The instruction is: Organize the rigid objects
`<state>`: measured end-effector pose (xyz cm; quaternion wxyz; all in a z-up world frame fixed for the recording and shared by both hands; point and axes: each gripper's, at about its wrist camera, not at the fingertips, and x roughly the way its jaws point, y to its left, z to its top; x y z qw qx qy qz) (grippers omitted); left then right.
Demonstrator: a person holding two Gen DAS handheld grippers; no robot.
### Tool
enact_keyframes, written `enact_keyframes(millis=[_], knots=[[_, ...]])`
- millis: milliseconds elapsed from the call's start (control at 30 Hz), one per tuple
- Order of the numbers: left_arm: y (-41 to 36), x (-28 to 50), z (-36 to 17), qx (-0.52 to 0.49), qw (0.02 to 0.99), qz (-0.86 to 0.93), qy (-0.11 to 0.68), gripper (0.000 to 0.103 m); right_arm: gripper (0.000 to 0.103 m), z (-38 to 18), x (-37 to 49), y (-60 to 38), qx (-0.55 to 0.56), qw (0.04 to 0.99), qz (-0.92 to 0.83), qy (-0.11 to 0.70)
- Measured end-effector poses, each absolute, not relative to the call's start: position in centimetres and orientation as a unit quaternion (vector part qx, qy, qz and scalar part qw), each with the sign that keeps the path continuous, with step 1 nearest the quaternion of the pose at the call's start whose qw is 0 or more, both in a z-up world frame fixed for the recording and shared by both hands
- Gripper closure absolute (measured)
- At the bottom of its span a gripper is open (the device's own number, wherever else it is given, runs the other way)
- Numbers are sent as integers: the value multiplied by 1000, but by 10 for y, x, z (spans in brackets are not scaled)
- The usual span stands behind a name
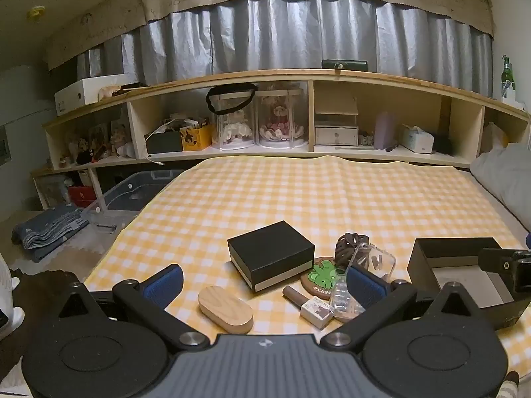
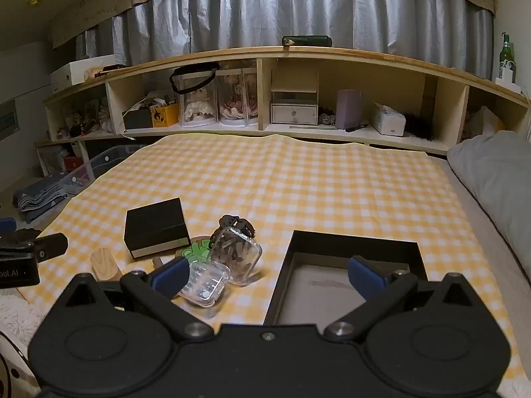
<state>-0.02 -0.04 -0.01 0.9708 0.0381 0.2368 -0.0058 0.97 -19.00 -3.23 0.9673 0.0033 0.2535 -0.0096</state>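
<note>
Both grippers, left (image 1: 264, 285) and right (image 2: 267, 273), hold fingers spread, gripping nothing. One wooden oval block (image 1: 225, 308) lies between the left fingers. Count: one closed black box (image 1: 270, 253), one open black tray (image 2: 351, 265) holding a grey liner, two clear plastic cases (image 2: 237, 258), one green coaster (image 1: 320, 277), all on the checked cloth (image 1: 298, 192).

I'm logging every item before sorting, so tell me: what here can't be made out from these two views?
- Green coaster: partly covered by the clear case in the left wrist view; its rim lettering is cut off.
- Small white box: label too small to read.
- Open black tray: near edge hidden behind the right gripper body.
- Clear jar: dark contents blurred, unidentifiable.
- Wooden oval: partly blocked by the right gripper body.
</note>
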Motion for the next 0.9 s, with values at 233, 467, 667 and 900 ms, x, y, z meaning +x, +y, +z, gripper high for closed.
enact_keyframes(millis=[233, 467, 667, 900], knots=[[-4, -7, 2, 38, 972, -5, 232, 0, 0, -33, 11, -190, 3, 967, -10, 255], [1, 0, -4, 34, 970, -7, 242, 0, 0, -30, 12, -188, 3, 967, -9, 256], [1, 0, -3, 34, 970, -7, 242, 0, 0, -33, 15, -191, 3, 966, -10, 258], [0, 0, -6, 34, 970, -7, 242, 0, 0, -36, 13, -190, 3, 966, -10, 259]])
